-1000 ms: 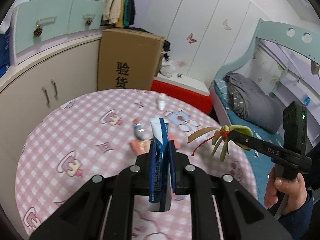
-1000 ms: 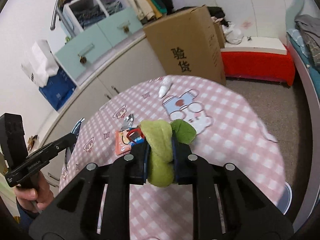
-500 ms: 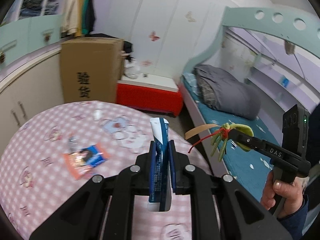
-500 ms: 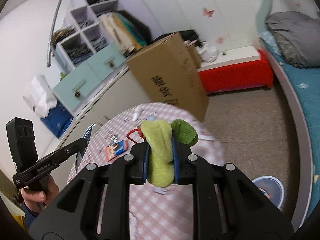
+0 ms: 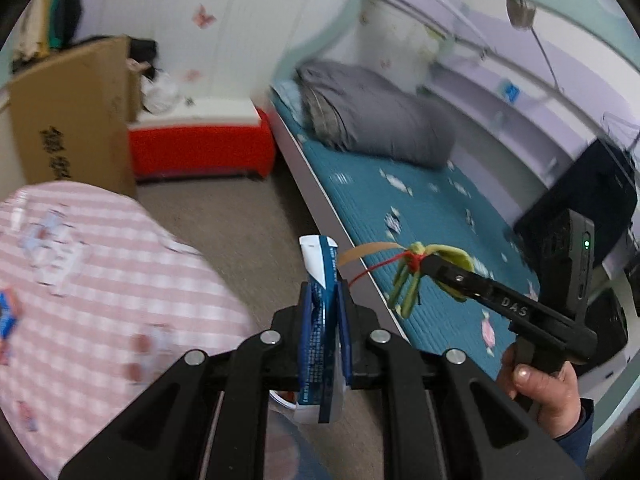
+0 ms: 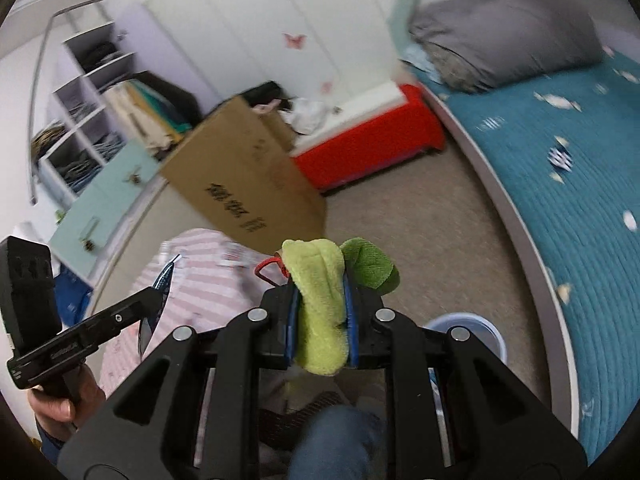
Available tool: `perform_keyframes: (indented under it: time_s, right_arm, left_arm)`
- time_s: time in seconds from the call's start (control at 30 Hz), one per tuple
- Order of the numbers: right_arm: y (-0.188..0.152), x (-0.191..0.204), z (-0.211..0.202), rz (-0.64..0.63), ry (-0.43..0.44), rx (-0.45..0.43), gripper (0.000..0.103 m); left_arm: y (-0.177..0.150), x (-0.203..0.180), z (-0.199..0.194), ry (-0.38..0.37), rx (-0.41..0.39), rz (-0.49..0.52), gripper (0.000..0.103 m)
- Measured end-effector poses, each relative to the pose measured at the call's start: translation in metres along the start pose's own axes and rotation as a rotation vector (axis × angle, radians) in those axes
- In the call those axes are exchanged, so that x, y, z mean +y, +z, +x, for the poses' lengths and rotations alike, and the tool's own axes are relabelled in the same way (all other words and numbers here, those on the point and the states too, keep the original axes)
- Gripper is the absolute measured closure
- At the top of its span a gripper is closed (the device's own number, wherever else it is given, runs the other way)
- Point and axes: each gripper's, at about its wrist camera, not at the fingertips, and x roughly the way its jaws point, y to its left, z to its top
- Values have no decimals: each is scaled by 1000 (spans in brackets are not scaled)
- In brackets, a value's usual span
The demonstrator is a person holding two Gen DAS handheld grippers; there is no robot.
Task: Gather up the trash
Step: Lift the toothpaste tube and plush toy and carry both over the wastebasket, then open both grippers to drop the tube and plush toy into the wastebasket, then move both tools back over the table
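My left gripper [image 5: 324, 300] is shut on a blue and white wrapper [image 5: 320, 320], held upright past the right edge of the round pink checked table [image 5: 80, 280]. My right gripper [image 6: 320, 300] is shut on a green plush toy [image 6: 320, 300] with a red string; it also shows in the left wrist view [image 5: 420, 268], over the bed's edge. A light blue trash bin [image 6: 476, 328] stands on the floor just behind the right gripper. An orange and blue packet [image 5: 6, 316] lies on the table at the far left.
A cardboard box [image 6: 240, 184] stands behind the table. A red bench [image 5: 200, 148] is against the wall. A bed with a teal cover [image 5: 420, 220] and a grey duvet [image 5: 372, 116] runs along the right. Beige carpet [image 6: 420, 232] lies between the table and the bed.
Both grippers have swung right, away from the table and toward the bed and floor, each keeping its item. The bin now sits closer under the right gripper.
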Motion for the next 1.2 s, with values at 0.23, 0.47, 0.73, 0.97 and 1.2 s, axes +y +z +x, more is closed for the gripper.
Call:
perform_keyframes:
  time_s: [0.23,0.47,0.73,0.97,1.2]
  right_arm:
    - [-23,-64,27,111,-95,86,84]
    - [-45,-108,72,216,-138,196,84]
    - [-69,-155,117,372,-145,308,33]
    - [-76,-165,106,429,-166,295,15]
    - [-62,-146,80,394,-222,232,6]
  left_arm:
    - [-13,-28,85,-13,158,48,91]
    - [-27,-31,154,-7,307,60,91]
    - [-35,-24,216,24,461,55,55]
    - [-33,-15,222,66,471,22,19]
    - [-20,-27,182,88,359,53,19]
